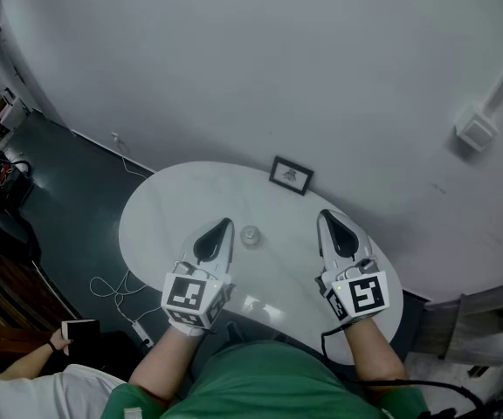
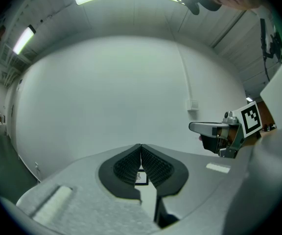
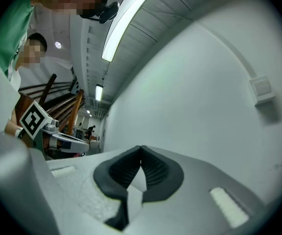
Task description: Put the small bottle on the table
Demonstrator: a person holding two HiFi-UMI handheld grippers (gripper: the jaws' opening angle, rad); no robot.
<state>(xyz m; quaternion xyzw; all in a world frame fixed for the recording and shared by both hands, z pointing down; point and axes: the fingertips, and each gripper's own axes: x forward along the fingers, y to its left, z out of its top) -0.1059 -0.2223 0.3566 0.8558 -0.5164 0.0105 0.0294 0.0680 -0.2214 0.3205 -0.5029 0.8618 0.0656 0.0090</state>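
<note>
The table is smooth, glossy white, throwing back light near its front edge, and the small bottle on it looks clear, glass or plastic. The left tongs and right tongs have matt, finely grainy grey plastic shells with black ribbed pads that look rubbery.

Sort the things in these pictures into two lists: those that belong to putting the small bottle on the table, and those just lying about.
Job: small bottle; table; left tool; right tool, both shut and empty.
Lying about: picture frame; floor cables; wall box.
</note>
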